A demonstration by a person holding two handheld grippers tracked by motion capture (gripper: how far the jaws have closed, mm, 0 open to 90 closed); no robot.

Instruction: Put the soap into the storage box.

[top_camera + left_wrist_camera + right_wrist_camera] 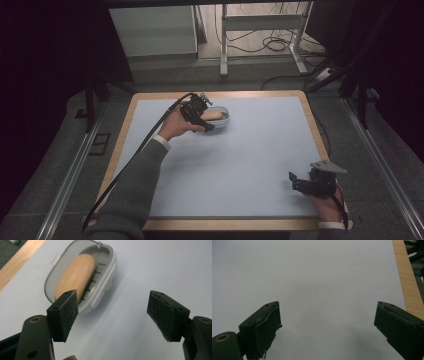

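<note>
Tan and smooth, a bread roll (75,277) lies lengthwise in a grey oval container (106,277), just ahead of the left gripper (112,315). Its jaws stand apart, nothing between them. The right gripper (327,327) gapes wide too.

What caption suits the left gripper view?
Open left gripper beside a grey container holding a tan roll.

The surface (240,165) is showing pale blue-grey, its wooden border light tan. The oval container (105,272) is appearing light grey with short dark slits along its inside, and the bread roll (75,275) in it is glowing golden tan. Both grippers' fingers (63,315) are looking matte black. The sleeve (135,190) is showing grey.
</note>
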